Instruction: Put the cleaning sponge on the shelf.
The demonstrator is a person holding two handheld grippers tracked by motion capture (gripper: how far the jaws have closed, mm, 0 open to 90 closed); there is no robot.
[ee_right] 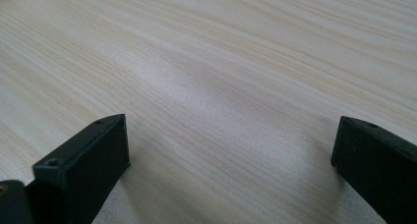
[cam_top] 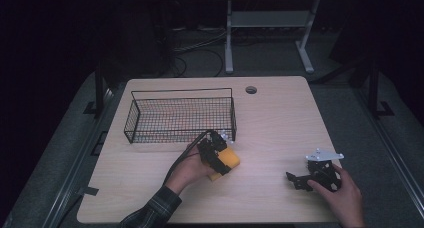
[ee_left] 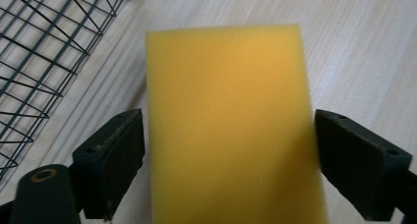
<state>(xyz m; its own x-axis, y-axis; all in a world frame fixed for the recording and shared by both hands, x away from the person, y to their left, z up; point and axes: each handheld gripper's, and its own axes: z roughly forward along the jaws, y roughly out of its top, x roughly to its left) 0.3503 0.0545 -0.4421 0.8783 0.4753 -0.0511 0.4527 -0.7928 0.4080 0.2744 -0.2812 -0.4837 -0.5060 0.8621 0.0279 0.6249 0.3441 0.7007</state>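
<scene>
Straddling a yellow rectangular foam sponge [ee_left: 231,126], the left tongs [ee_left: 228,160] are standing spread, one black jaw on each long side of the block; in the left gripper view a thin gap is showing at both pads, so the jaws are framing the sponge rather than pinching it. That sponge is lying flat on the pale wood-grain surface [cam_top: 280,118], just in front of the near right corner of the black wire-mesh basket [cam_top: 180,115], close to it but outside it. In the high view the left tongs [cam_top: 216,155] are sitting right over the sponge [cam_top: 227,160], covering its left part, with the person's left hand [cam_top: 187,170] gripping the tool from behind and a plaid sleeve [cam_top: 155,208] coming in from the bottom edge. The mesh of the basket [ee_left: 39,62] is running along the upper left of the left gripper view, beside the sponge and not touching it. Well apart, near the right edge of the surface, the right tongs [cam_top: 295,180] are resting low in the person's right hand [cam_top: 342,195]. In the right gripper view the right tongs [ee_right: 231,160] are standing wide apart with bare wood between them.
</scene>
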